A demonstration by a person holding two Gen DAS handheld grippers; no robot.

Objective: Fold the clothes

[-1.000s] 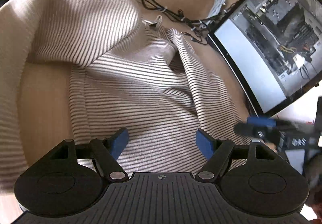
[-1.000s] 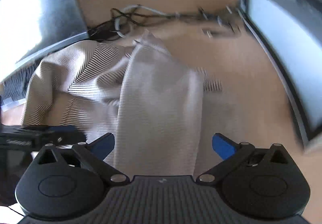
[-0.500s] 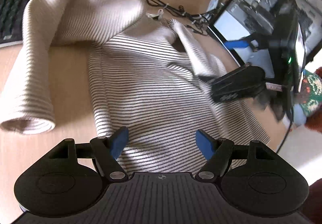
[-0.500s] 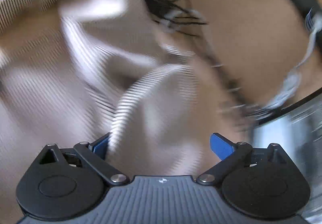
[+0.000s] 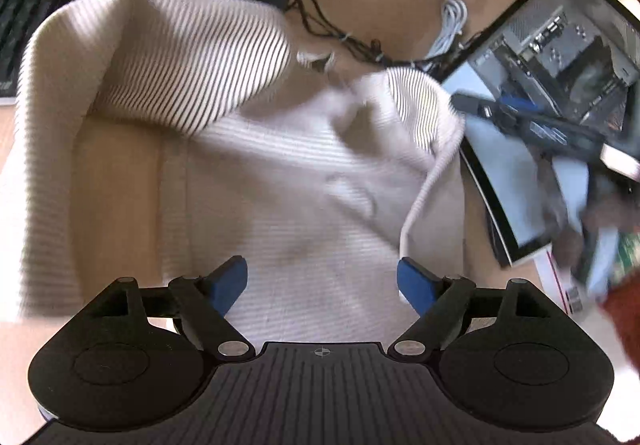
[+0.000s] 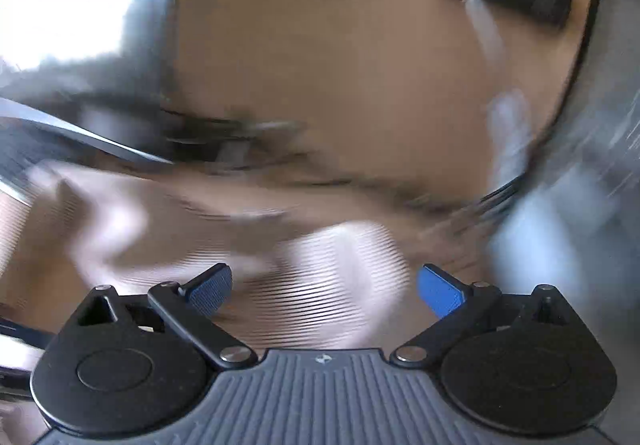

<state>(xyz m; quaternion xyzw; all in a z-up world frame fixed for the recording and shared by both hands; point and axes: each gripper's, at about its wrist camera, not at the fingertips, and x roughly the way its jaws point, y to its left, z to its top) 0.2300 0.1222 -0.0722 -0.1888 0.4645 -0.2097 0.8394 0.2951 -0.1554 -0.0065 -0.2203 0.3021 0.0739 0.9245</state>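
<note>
A cream, dark-striped knit top (image 5: 280, 173) lies spread on the wooden desk (image 5: 116, 181), one sleeve (image 5: 48, 149) curving down the left side and a fold raised at its far right (image 5: 416, 105). My left gripper (image 5: 322, 283) is open, empty, low over the top's near hem. My right gripper (image 6: 324, 287) is open and empty over a striped fold of the top (image 6: 340, 265); its view is heavily blurred. The right gripper also shows at the right of the left wrist view (image 5: 520, 117), beside the raised fold.
A monitor (image 5: 560, 97) lies at the right. Tangled black cables (image 5: 340, 37) and a white cable (image 5: 452, 25) lie behind the top. A keyboard (image 5: 20, 21) is at far left. A white cord (image 5: 420, 201) runs across the top's right edge.
The right gripper swung away from above the top's right side toward the far right. The left gripper moved closer over the top. The right part of the top now bulges up.
</note>
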